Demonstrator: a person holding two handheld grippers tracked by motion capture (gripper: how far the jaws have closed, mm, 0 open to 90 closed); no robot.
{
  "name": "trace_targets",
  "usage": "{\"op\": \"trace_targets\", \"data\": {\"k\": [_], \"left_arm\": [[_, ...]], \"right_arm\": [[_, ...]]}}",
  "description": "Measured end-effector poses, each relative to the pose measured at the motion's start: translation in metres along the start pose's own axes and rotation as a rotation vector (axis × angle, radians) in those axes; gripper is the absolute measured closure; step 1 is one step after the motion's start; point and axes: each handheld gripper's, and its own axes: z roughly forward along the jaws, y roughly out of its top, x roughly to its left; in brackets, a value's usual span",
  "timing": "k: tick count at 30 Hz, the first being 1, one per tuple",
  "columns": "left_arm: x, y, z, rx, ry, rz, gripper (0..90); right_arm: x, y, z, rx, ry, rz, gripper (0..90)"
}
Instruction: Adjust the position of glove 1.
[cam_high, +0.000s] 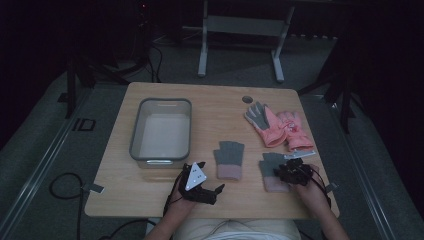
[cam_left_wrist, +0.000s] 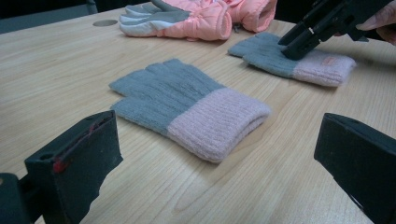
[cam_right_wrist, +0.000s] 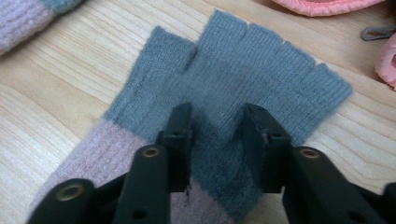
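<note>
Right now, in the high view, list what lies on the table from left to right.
Clear plastic bin → left gripper → grey-and-pink knit glove → second grey-and-pink knit glove, with the right gripper on it. The pink padded gloves lie farther back, above that second glove, so they are left out of the order.

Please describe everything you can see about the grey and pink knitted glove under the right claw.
The grey and pink fingerless knitted glove looks like soft wool: a grey ribbed palm with short open finger stubs and a thumb, and a pale pink cuff bearing a small label. It lies flat on the light wooden table, near its right front edge. The right claw presses down on the grey part near the cuff, its jaws partly open, bunching the fabric between them.
</note>
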Motion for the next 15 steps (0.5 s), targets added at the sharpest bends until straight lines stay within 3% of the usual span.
{"op": "trace_targets", "data": {"k": [8, 15], "left_arm": [[0.0, 0.0, 0.0, -0.002, 0.0, -0.004, 0.0], [0.0, 0.0, 0.0, -0.001, -0.002, -0.001, 0.0]], "right_arm": [[0.008, 0.002, 0.0, 0.004, -0.051, 0.033, 82.9], [0.007, 0.011, -0.009, -0.019, -0.046, 0.082, 84.4]]}}
